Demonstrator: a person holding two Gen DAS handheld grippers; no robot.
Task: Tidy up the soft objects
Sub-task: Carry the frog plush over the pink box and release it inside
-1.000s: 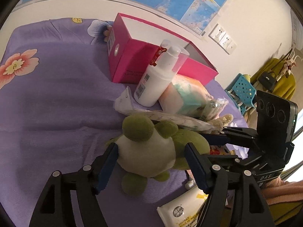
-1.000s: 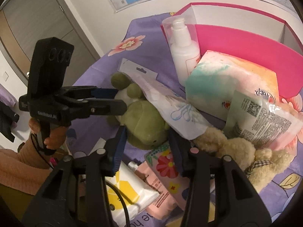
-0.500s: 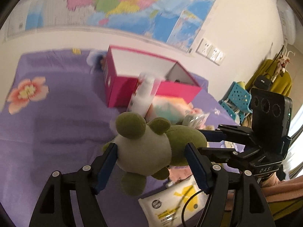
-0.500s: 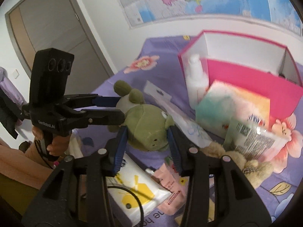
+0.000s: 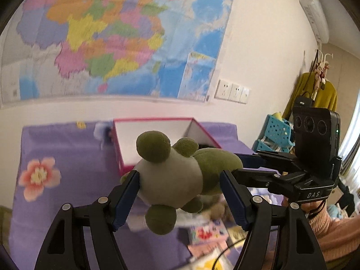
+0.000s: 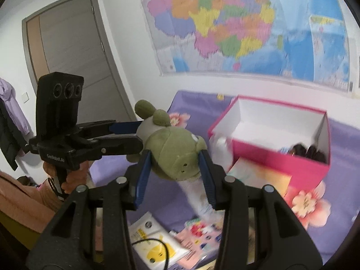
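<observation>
A green and grey plush frog [image 5: 177,177] hangs in the air above the purple bedspread. My left gripper [image 5: 180,186] is shut on its grey belly. My right gripper [image 6: 174,164] is shut on its green head [image 6: 177,155]. In the right wrist view the left gripper [image 6: 126,135] comes in from the left. In the left wrist view the right gripper [image 5: 247,164] comes in from the right. An open pink box [image 6: 279,157] with a white inside stands behind the frog, with something dark in one corner [image 6: 308,151].
Below the frog lie a white lotion bottle [image 6: 221,150], a pastel tissue pack [image 6: 258,177], a white and yellow wipes pack [image 6: 155,243] and pink sachets [image 6: 198,236]. A beige plush [image 5: 216,211] is partly hidden. A map covers the wall.
Both grippers have lifted the frog off the bed, from among the clutter to above the level of the pink box. The right gripper has closed on its head.
</observation>
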